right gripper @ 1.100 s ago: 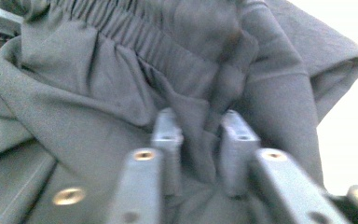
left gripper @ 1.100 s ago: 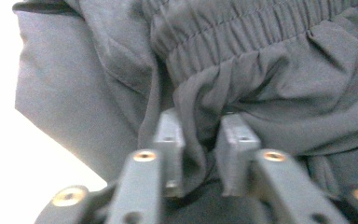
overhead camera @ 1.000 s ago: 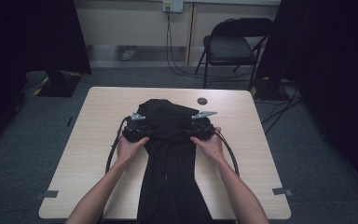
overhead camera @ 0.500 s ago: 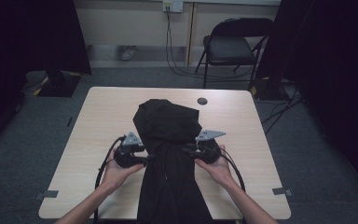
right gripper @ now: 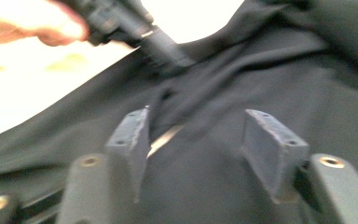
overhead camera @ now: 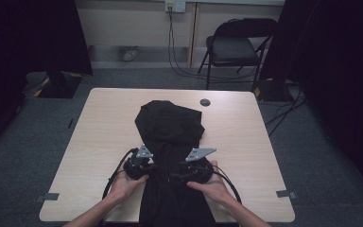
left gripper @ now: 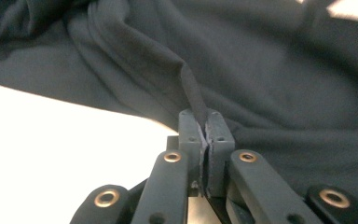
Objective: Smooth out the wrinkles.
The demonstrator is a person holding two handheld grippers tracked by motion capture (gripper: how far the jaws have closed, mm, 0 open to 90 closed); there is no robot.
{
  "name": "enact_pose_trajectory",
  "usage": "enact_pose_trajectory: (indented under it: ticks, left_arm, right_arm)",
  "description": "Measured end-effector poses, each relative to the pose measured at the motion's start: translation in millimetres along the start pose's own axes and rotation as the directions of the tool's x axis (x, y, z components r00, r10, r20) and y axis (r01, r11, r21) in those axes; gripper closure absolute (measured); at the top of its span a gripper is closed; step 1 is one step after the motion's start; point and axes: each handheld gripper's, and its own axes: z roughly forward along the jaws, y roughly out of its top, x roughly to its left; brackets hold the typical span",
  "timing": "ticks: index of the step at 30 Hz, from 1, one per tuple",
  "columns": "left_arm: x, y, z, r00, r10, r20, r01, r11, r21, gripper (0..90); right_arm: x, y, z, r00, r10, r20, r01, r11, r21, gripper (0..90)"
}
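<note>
High view: you work over a black garment (overhead camera: 172, 127) that lies along the middle of the tabletop (overhead camera: 99, 127), its far part bunched into a mound and its near end running off the edge by you; your left hand-held gripper (overhead camera: 144, 169) sits at the cloth's left edge and your right hand-held gripper (overhead camera: 177, 176) on its right half, both near you; in the left gripper view the left hand-held gripper's jaws have just been closing and now stand clamped on a thin raised ridge of the fabric (left gripper: 193, 95), which rises taut from the pads; in the right gripper view the right hand-held gripper (right gripper: 198, 140) has just been opening, its jaws spread wide over the cloth with nothing pinched; expect the garment to be light, soft and limp, so that it sags and drags rather than holds shape; take it by a folded edge or seam, where doubled layers give the pads a firmer bite.
</note>
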Motion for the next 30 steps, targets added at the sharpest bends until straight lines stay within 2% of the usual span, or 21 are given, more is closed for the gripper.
enact_pose_trajectory:
  ticks: [2,4,6,7,8,9,11,12,14,16,17,18,19,20,22,24,25,26,28,29,30]
  left_arm:
    - [2.9,6.5,-6.3,0.9996,-0.021,0.018,0.022,0.9980,-0.060,88.6]
    - [4.5,14.3,-14.1,0.9954,-0.075,0.060,0.082,0.9878,-0.133,88.5]
    - [3.8,24.4,-19.2,0.9958,-0.072,0.056,0.081,0.9800,-0.181,88.6]
    - [4.7,28.8,-19.5,0.9929,-0.088,0.079,0.103,0.9725,-0.209,88.5]
    - [5.6,32.9,-18.6,0.9898,-0.101,0.100,0.121,0.9667,-0.225,88.5]
    - [5.9,36.0,-17.4,0.9876,-0.104,0.118,0.130,0.9598,-0.249,88.4]
    - [6.0,39.2,-14.2,0.9851,-0.110,0.133,0.142,0.9531,-0.267,86.9]
    - [6.1,39.2,-14.5,0.9851,-0.125,0.118,0.154,0.9489,-0.275,82.1]
    - [7.1,39.0,-17.9,0.9858,-0.138,0.096,0.160,0.9443,-0.287,64.4]
    - [9.4,37.7,-26.7,0.9859,-0.153,0.068,0.167,0.9363,-0.309,49.0]
    - [10.8,36.9,-30.2,0.9837,-0.169,0.062,0.180,0.9304,-0.319,45.2]
    - [13.2,35.5,-34.8,0.9805,-0.189,0.055,0.196,0.9210,-0.337,43.6]
    - [15.4,34.2,-38.5,0.9800,-0.195,0.040,0.197,0.9177,-0.345,43.8]
    - [17.3,32.6,-40.3,0.9813,-0.191,0.022,0.187,0.9202,-0.344,46.1]
    - [20.3,26.7,-38.6,0.9831,-0.183,0.003,0.175,0.9380,-0.299,54.1]
    - [21.0,17.8,-30.8,0.9806,-0.196,0.008,0.192,0.9521,-0.238,67.8]
    - [20.5,14.1,-25.2,0.9796,-0.200,0.019,0.200,0.9573,-0.209,73.0]
    - [19.2,12.3,-19.7,0.9816,-0.189,0.025,0.191,0.9661,-0.174,76.9]
    - [13.7,11.8,-9.5,0.9898,-0.141,0.021,0.142,0.9828,-0.118,80.7]
    - [9.8,12.2,-3.6,0.9930,-0.117,0.013,0.118,0.9889,-0.090,80.6]
    - [8.8,12.4,-1.2,0.9937,-0.111,0.013,0.112,0.9904,-0.082,79.6]
  right_arm:
    - [8.3,0.0,8.8,0.9995,-0.019,-0.026,0.019,1.000,0.022,33.5]
    - [13.9,0.4,16.7,0.9985,-0.022,-0.051,0.024,0.999,0.033,30.1]
    - [16.9,2.4,22.4,0.9961,-0.014,-0.088,0.016,1.000,0.026,30.0]
    - [18.8,4.0,25.0,0.9964,-0.023,-0.082,0.026,0.999,0.027,31.3]
    - [20.3,5.7,27.4,0.9966,-0.030,-0.077,0.032,0.999,0.028,37.7]
    - [21.4,7.3,28.9,0.9962,-0.035,-0.080,0.036,0.999,0.022,56.4]
    - [22.2,11.2,27.7,0.9965,-0.063,-0.055,0.063,0.998,-0.002,85.1]
    - [21.0,13.9,24.3,0.9963,-0.060,-0.062,0.059,0.998,-0.024,88.0]
    - [17.1,22.3,12.1,0.9979,-0.054,-0.036,0.051,0.996,-0.073,88.5]
    - [5.8,32.7,-9.1,0.9998,-0.018,-0.014,0.015,0.989,-0.148,88.6]
    - [-1.0,36.5,-18.9,1.0000,-0.004,0.006,0.005,0.984,-0.180,88.6]
    - [-6.5,38.6,-25.6,0.9997,0.008,0.024,-0.003,0.980,-0.199,88.6]
    - [-15.0,40.5,-33.2,0.9985,0.029,0.046,-0.018,0.975,-0.221,88.6]
    - [-24.1,41.4,-39.4,0.9963,0.048,0.072,-0.029,0.972,-0.234,88.6]
    - [-44.5,39.8,-47.0,0.9878,0.095,0.123,-0.062,0.965,-0.254,88.6]
    - [-65.4,32.9,-48.6,0.9740,0.148,0.171,-0.103,0.963,-0.247,88.5]
    - [-73.9,27.9,-46.5,0.9715,0.160,0.175,-0.118,0.967,-0.226,88.4]
    - [-79.6,22.1,-43.2,0.9693,0.167,0.181,-0.128,0.970,-0.207,88.2]
    - [-84.7,11.5,-32.8,0.9685,0.162,0.189,-0.137,0.981,-0.139,85.8]
    - [-84.4,7.7,-28.2,0.9682,0.147,0.202,-0.127,0.986,-0.108,79.3]
    - [-83.9,5.0,-24.9,0.9679,0.146,0.205,-0.132,0.988,-0.078,69.6]
